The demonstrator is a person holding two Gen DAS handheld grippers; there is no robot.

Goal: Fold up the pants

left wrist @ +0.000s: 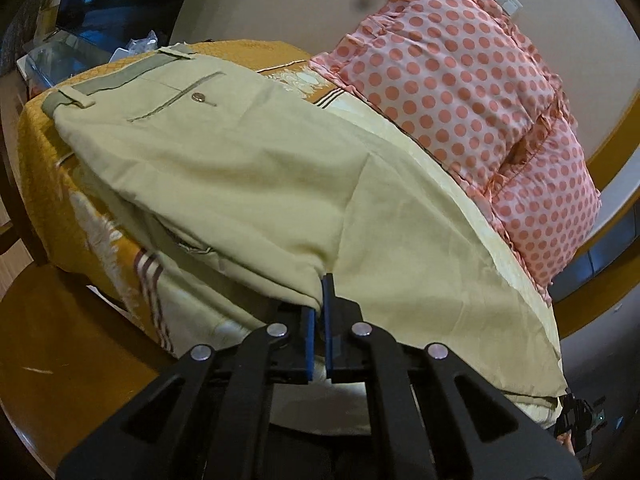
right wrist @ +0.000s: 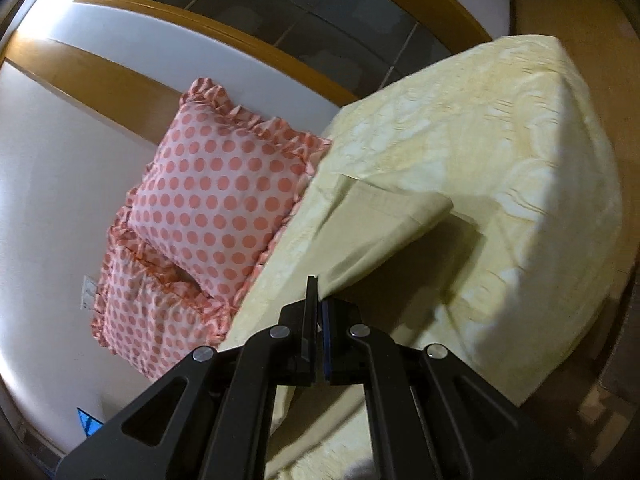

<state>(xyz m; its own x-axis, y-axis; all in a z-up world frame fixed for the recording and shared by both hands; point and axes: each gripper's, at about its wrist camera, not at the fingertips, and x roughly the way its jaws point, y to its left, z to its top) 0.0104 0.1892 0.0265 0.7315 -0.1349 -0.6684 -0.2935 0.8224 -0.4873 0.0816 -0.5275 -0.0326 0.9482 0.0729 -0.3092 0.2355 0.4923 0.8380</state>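
Khaki pants [left wrist: 248,168] lie spread on the bed, waistband and a buttoned back pocket [left wrist: 188,98] at the far left. My left gripper [left wrist: 322,292] is shut on the near edge of the pants fabric, which drapes from its blue pads. In the right wrist view, my right gripper [right wrist: 319,300] is shut on the edge of a pant leg [right wrist: 384,224], lifted a little above the bed with its hem end toward the far side. The other gripper shows small at the lower right of the left wrist view [left wrist: 578,424].
The bed has a pale yellow cover [right wrist: 500,152] with an orange patterned part [left wrist: 48,168] at the far left. Two pink polka-dot pillows [left wrist: 460,80] [right wrist: 216,208] stand against the wall. A wooden floor [left wrist: 60,340] lies beside the bed.
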